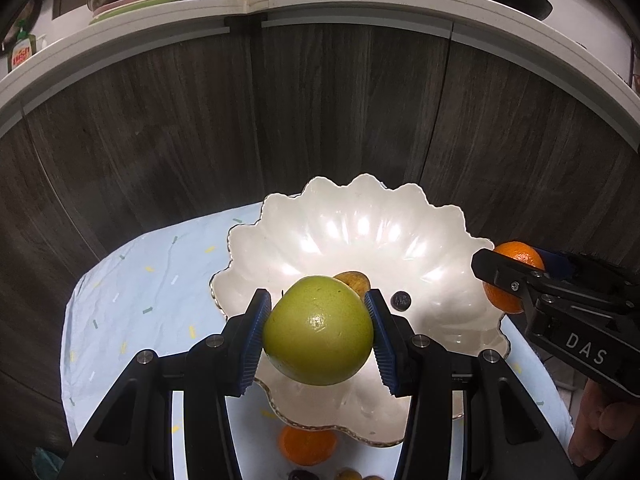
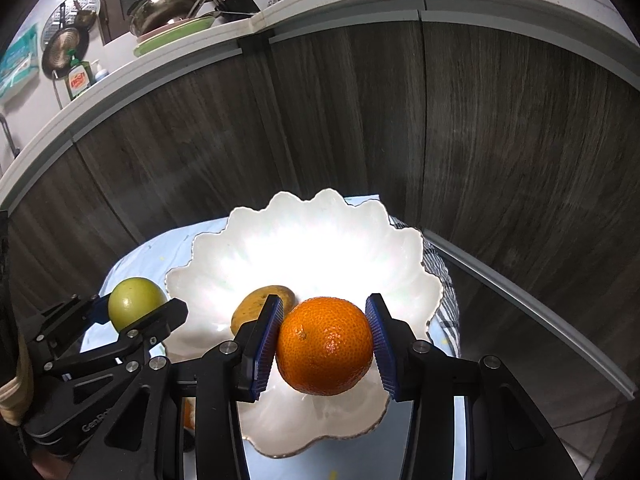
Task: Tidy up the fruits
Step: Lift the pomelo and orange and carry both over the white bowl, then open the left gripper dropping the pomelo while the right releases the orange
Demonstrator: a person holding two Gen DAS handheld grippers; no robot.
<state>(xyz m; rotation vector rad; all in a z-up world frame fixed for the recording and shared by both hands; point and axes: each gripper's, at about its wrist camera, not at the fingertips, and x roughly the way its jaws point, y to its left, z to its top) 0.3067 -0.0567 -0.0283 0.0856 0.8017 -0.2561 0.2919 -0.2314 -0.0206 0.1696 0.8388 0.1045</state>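
Left wrist view: two fruits gripped above the bowl

My left gripper [image 1: 318, 334] is clamped on a green apple [image 1: 318, 330], held over the near part of the white scalloped bowl [image 1: 360, 220]. My right gripper [image 2: 325, 346] is clamped on an orange [image 2: 325, 346] above the same bowl. A yellow-brown fruit [image 2: 256, 306] lies inside it. Another orange [image 1: 307, 445] sits on the pale blue cloth [image 1: 140, 288], just beside the bowl's near rim.

left tool [image 1: 318, 332] clamped, right tool [image 2: 325, 346] clamped, both angled downward
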